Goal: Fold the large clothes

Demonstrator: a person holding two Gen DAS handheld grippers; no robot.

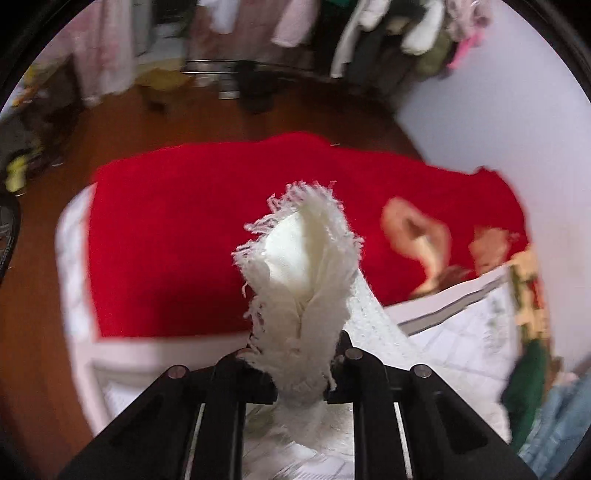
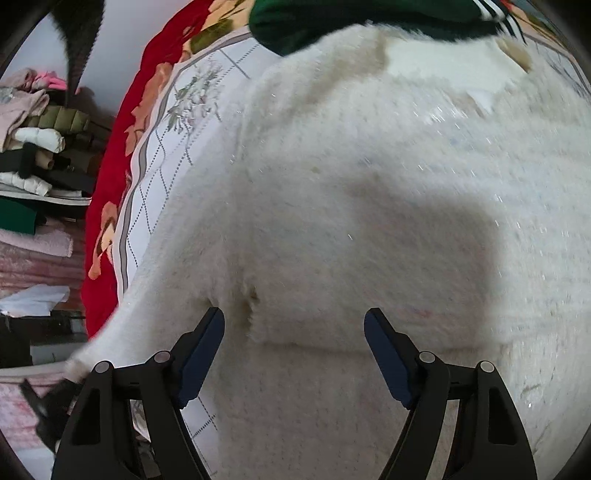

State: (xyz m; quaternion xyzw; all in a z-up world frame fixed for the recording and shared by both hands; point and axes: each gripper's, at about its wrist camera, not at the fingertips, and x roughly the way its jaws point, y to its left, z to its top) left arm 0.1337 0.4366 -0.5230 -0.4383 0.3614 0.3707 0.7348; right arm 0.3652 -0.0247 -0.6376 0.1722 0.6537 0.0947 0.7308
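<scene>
A large fluffy white sweater [image 2: 369,184] lies spread on the bed and fills the right wrist view. My right gripper [image 2: 294,325] is open just above its lower part, with the blue pads [image 2: 207,343] apart. My left gripper [image 1: 295,365] is shut on a fringed white edge of the sweater [image 1: 303,258] and holds it lifted above the bed, the cloth sticking up between the fingers. The rest of that cloth trails down to the right.
The bed has a red blanket [image 1: 177,240] and a white quilted cover [image 2: 177,122] with flower print. A dark green garment [image 2: 351,18] lies beyond the sweater. Piles of clothes [image 2: 33,147] stand at the left, hanging clothes [image 1: 369,33] beyond a brown floor [image 1: 221,122].
</scene>
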